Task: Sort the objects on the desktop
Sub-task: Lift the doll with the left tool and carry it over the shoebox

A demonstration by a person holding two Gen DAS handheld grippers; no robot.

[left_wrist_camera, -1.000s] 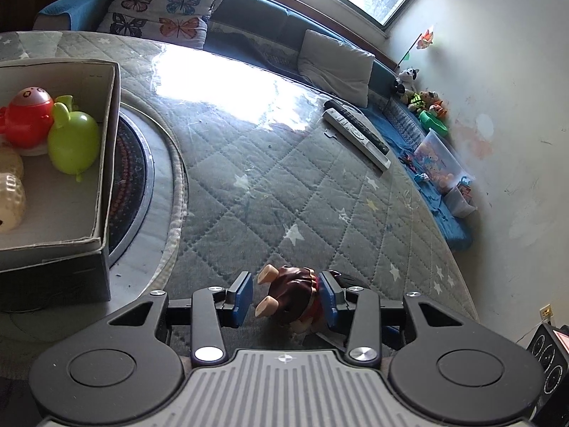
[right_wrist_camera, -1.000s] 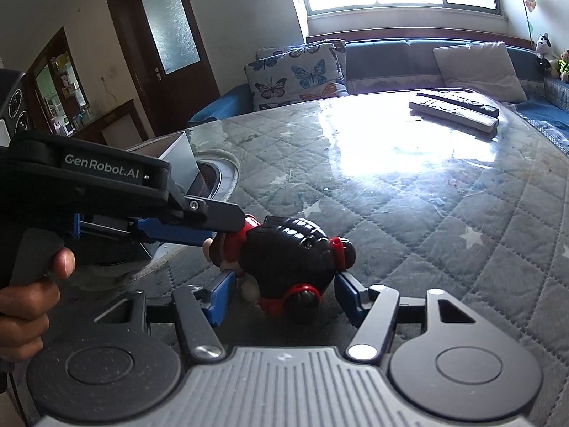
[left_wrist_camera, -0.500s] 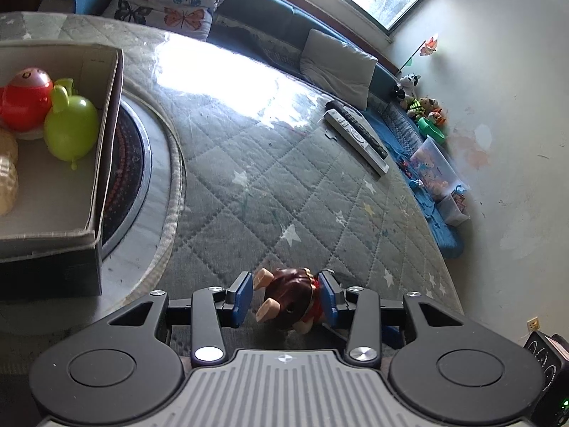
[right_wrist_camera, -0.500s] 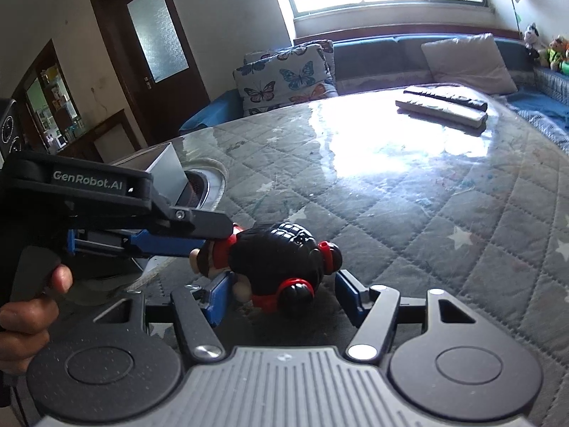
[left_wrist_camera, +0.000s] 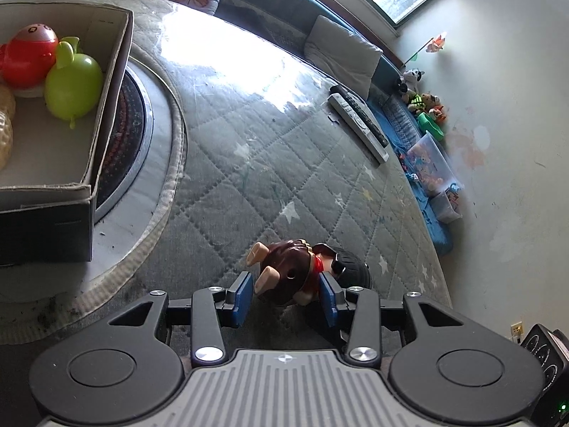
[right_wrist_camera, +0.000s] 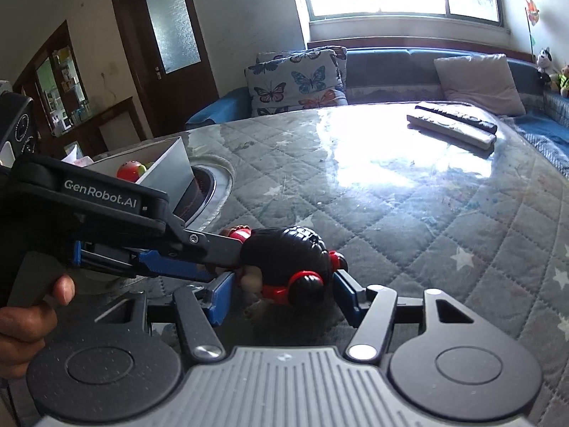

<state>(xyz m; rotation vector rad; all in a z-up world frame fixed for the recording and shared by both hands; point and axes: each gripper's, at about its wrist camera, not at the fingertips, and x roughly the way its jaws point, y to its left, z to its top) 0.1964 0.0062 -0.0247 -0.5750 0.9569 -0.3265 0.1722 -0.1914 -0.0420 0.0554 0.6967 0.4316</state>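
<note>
- The toy figure (left_wrist_camera: 297,274) lies on its side on the quilted desk (left_wrist_camera: 270,163), near its front edge — low enough for both tongs to reach it.
- The left gripper (left_wrist_camera: 286,293) sits narrow around its brown head; whether it grips, I cannot tell.
- The right gripper (right_wrist_camera: 281,293) stands wide around the black body — likely steadying.
- The box (left_wrist_camera: 106,114) of toys waits at the desk's left, probably its destination.

Both grippers are crowding the toy figure (left_wrist_camera: 298,270) near the table's (left_wrist_camera: 249,163) near edge, the left gripper (left_wrist_camera: 286,297) blocking the right gripper's (right_wrist_camera: 281,293) left side. Quilted surface is lying bare toward the two remotes (left_wrist_camera: 357,122) at the far edge. The cardboard box (left_wrist_camera: 106,106) is walling off the left side.
</note>
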